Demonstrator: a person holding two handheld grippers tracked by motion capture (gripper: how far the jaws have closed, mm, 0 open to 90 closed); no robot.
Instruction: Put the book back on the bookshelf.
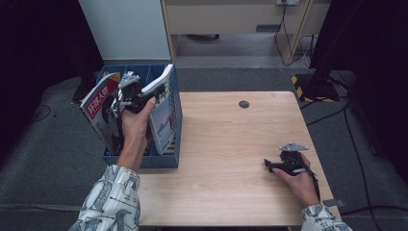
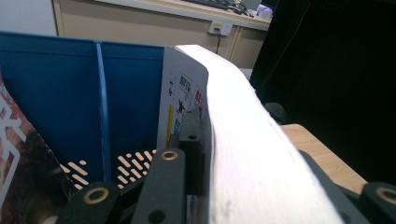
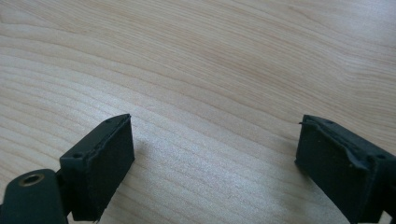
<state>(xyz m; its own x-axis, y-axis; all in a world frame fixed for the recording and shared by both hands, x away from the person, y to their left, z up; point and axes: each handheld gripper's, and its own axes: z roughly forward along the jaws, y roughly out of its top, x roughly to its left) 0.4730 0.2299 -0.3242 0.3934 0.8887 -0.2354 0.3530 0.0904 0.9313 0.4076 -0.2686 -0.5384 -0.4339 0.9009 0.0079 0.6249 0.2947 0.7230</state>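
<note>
**Thick magazine held by its top edge over the blue file box**

The magazine (image 1: 162, 103) stands at the upper left of the high view, in the right-hand slot of the blue file box (image 1: 177, 139), leaning a little. It is a fat block of pages, so I judge it fairly heavy and floppy: the page edge already bows in the left gripper view (image 2: 243, 140). The glossy cover is likely slippery, so the sound hold is across the whole thickness near the spine, not on a few loose leaves.

The left gripper (image 1: 129, 94) pinches that magazine at its upper edge, one jaw on the printed cover and the other on the far side of the page block, though that far pad is mostly hidden. A second magazine (image 1: 100, 108) with red lettering leans at the box's left.

The high view gives the layout: box hanging over the table (image 1: 226, 159) at its left edge, right gripper (image 1: 284, 164) resting at lower right. The right gripper view adds what that cannot: its jaws spread wide over bare wood, holding nothing.
</note>
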